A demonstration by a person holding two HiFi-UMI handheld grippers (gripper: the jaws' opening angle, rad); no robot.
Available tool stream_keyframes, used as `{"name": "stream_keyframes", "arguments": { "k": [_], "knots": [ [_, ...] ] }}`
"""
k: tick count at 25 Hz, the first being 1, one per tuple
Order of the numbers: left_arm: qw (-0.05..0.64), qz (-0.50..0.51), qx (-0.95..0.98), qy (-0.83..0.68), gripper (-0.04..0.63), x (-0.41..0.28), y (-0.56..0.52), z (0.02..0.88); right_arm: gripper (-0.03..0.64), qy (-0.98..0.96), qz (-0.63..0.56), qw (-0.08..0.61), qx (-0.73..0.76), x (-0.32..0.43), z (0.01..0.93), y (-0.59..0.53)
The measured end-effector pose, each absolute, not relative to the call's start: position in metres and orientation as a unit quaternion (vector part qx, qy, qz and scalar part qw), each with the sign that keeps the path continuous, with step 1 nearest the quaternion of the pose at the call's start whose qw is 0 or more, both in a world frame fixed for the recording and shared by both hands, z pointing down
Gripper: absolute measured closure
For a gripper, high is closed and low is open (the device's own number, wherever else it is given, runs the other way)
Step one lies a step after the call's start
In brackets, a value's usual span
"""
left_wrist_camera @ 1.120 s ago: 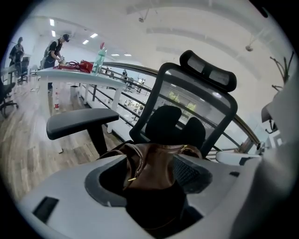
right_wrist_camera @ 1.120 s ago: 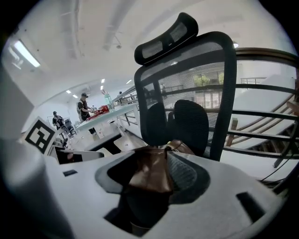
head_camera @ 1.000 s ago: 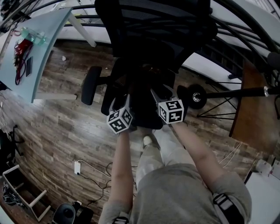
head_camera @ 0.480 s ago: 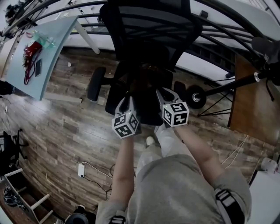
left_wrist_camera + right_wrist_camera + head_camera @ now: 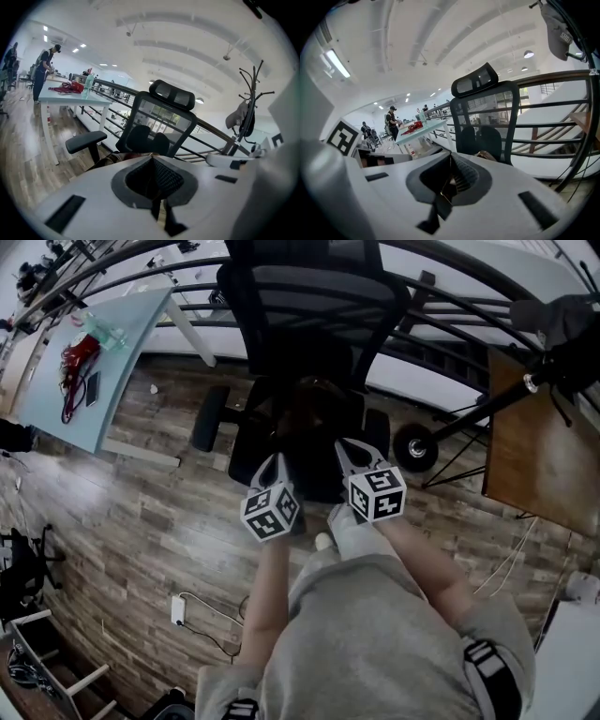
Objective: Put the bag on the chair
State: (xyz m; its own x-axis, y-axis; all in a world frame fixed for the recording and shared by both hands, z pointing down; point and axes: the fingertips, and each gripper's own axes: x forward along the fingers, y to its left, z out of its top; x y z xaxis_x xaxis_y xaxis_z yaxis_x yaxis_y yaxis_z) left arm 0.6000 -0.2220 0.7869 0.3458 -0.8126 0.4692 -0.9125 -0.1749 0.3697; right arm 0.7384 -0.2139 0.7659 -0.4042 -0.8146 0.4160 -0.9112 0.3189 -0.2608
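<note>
A dark brown bag lies on the seat of the black mesh office chair. My left gripper and right gripper hover side by side just in front of the seat, near its front edge, apart from the bag. Both are shut with nothing between the jaws. In the left gripper view, the closed left gripper points at the chair, and a strip of the bag shows over the jaws. The right gripper also faces the chair, with a bit of the bag showing.
A pale blue table with a red item stands at the left. A wooden table and a coat stand are at the right. A railing runs behind the chair. A cable and power strip lie on the floor. People work far off.
Both grippers have drawn back a little from the chair seat toward me, and their jaws have gone from wide open to shut. The bag stays on the seat.
</note>
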Motion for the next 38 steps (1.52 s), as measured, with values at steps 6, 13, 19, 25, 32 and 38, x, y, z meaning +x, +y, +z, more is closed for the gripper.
{"name": "stream_keyframes", "arguments": {
  "k": [6,13,19,25,32,38],
  "knots": [
    [0.311,0.097,0.776,-0.540,0.592,0.603,-0.196,0.777,0.612,-0.807,0.223,0.095,0.539,0.740,0.746,-0.192],
    [0.308,0.101,0.786,-0.526,0.592,0.602,-0.183,0.769,0.612,-0.811,0.225,0.090,0.532,0.734,0.737,-0.173],
    [0.308,0.107,0.790,-0.520,0.592,0.602,-0.177,0.767,0.612,-0.812,0.221,0.088,0.533,0.733,0.731,-0.165],
    [0.313,0.110,0.791,-0.515,0.592,0.604,-0.173,0.769,0.614,-0.815,0.214,0.092,0.530,0.732,0.730,-0.163],
    [0.314,0.114,0.793,-0.510,0.592,0.611,-0.170,0.769,0.614,-0.817,0.214,0.097,0.527,0.734,0.731,-0.163],
    [0.315,0.114,0.792,-0.510,0.592,0.613,-0.169,0.770,0.613,-0.819,0.213,0.097,0.524,0.734,0.731,-0.162]
  ]
}}
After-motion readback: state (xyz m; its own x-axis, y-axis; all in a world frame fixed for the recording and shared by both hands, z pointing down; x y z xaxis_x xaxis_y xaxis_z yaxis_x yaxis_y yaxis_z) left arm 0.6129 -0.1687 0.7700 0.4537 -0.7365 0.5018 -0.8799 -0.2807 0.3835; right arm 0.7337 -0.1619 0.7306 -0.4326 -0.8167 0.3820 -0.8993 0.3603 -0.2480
